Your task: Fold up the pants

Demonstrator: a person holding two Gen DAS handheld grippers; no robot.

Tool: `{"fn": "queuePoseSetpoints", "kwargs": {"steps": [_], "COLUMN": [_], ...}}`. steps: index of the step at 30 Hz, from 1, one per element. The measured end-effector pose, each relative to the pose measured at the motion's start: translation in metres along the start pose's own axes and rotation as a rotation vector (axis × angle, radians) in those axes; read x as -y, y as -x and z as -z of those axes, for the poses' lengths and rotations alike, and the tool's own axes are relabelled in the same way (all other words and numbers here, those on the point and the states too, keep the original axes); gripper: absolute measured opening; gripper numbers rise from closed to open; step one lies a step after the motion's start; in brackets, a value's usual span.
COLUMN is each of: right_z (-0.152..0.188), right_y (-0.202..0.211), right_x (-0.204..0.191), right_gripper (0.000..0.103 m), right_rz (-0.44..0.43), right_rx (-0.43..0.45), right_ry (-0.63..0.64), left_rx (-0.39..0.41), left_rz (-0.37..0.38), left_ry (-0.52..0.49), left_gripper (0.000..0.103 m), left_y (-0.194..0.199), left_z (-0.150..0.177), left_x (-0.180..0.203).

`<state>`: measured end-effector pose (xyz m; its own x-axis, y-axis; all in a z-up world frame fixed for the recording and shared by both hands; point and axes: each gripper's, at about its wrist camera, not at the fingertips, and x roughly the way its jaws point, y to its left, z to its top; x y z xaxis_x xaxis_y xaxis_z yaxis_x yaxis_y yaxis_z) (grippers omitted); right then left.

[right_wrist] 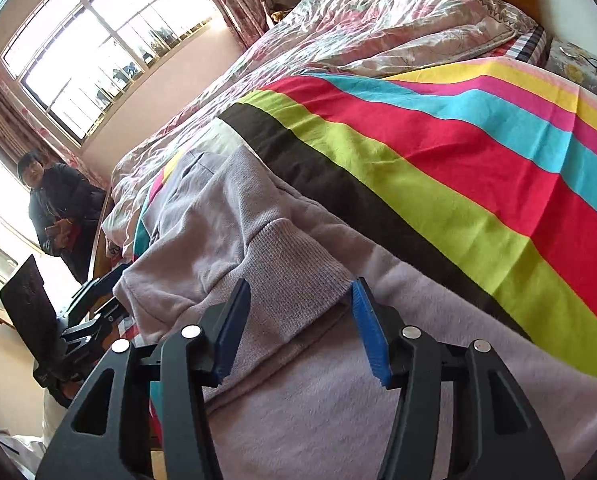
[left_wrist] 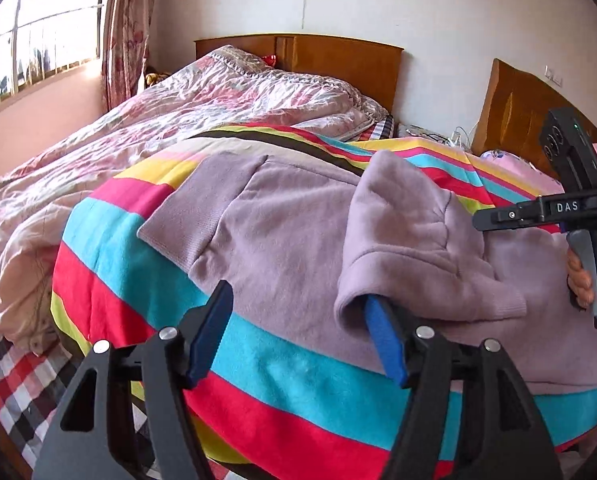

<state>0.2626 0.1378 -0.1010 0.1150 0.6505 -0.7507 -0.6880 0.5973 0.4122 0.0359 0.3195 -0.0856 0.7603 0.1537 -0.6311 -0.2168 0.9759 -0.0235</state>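
Observation:
Lilac fleece pants (left_wrist: pixel 290 232) lie on a striped blanket (left_wrist: pixel 146 248) on the bed, one leg folded back over the rest. My left gripper (left_wrist: pixel 298 328) is open; the ribbed cuff (left_wrist: pixel 430 280) drapes over its right finger (left_wrist: pixel 382 344), the left finger is free. My right gripper (right_wrist: pixel 298 328) is open, its jaws either side of a ribbed cuff (right_wrist: pixel 294 276) of the pants (right_wrist: pixel 338 412) without clamping it. The right gripper's body also shows in the left wrist view (left_wrist: pixel 570 204), held in a hand at the far right.
A pink floral quilt (left_wrist: pixel 178 120) covers the bed's left half, with a wooden headboard (left_wrist: pixel 338 60) behind. A window (right_wrist: pixel 102 36) is on the left. A person in dark clothes (right_wrist: pixel 58 212) stands by the bed's foot. A checked sheet (left_wrist: pixel 14 376) shows at the bed edge.

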Motion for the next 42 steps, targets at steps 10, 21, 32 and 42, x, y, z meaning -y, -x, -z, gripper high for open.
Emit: {"fn": "queuePoseSetpoints", "kwargs": {"steps": [10, 21, 32, 42], "right_z": [-0.019, -0.17, 0.053, 0.166], "right_y": [0.035, -0.018, 0.037, 0.054], "right_x": [-0.041, -0.137, -0.126, -0.118], "right_gripper": [0.014, 0.084, 0.044, 0.028], "right_rz": [-0.063, -0.344, 0.023, 0.187], "right_rx": [0.092, 0.095, 0.03, -0.081], "right_ry": [0.105, 0.046, 0.364, 0.387], "left_rx": [0.053, 0.023, -0.003, -0.034], "left_rz": [0.144, 0.583, 0.6, 0.557], "left_ry": [0.028, 0.972, 0.892, 0.823], "left_gripper": [0.008, 0.036, 0.051, 0.049], "left_y": [-0.021, -0.051, -0.049, -0.052], "left_z": [-0.002, 0.055, 0.038, 0.023], "left_x": [-0.004, -0.114, -0.115, -0.1]}}
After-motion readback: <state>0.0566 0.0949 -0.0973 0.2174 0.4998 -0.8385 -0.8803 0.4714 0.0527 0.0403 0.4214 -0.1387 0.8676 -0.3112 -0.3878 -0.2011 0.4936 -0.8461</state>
